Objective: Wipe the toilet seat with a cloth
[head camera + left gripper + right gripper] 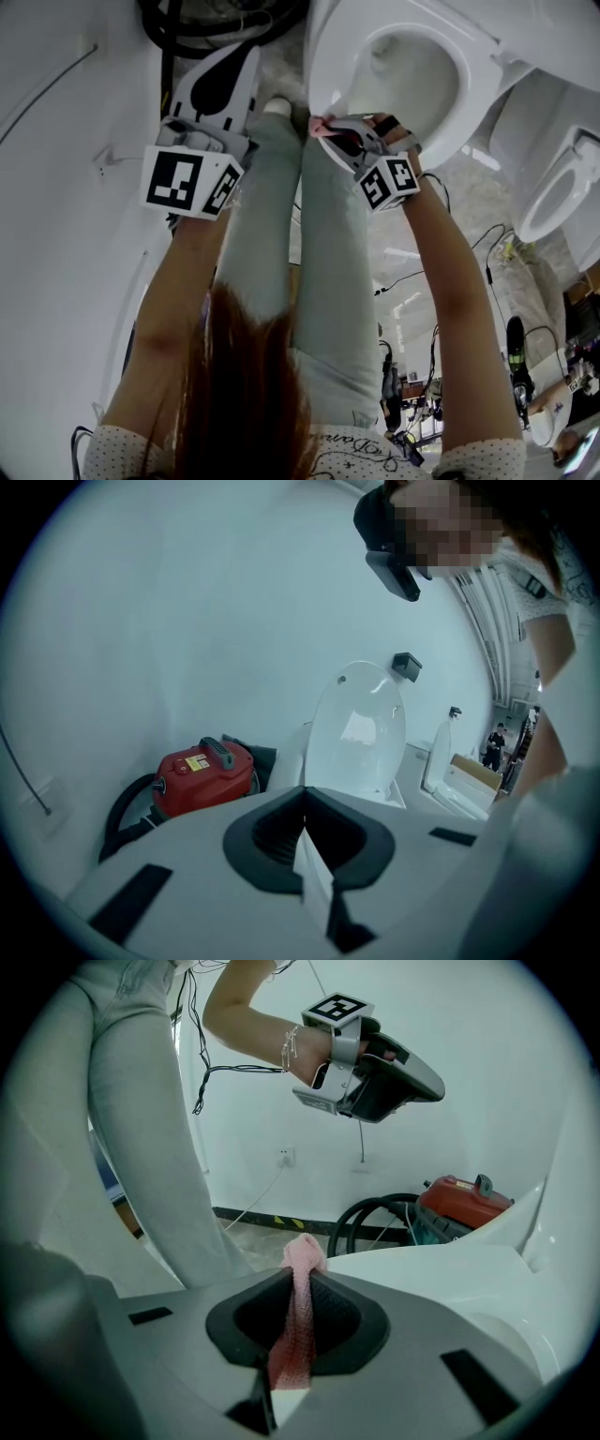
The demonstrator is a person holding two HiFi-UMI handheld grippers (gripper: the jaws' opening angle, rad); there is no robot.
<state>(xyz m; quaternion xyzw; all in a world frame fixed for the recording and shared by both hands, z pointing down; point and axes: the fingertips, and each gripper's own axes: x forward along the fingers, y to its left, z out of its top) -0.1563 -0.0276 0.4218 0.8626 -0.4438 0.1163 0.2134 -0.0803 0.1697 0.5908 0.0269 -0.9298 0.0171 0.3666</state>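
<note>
In a white-walled room with a red vacuum cleaner (pixel 202 775) nearby, the pink cloth (pixel 298 1321) is held clenched in the right gripper (pixel 298 1283) jaws at the toilet seat (pixel 321 61) front rim, the left gripper (pixel 305 829) jaws are pressed together on nothing, and most of the wiping is judged still to be done.

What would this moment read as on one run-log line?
left gripper: shut, empty, held aside | right gripper: shut on pink cloth, at near edge of toilet seat | lid: up
</note>
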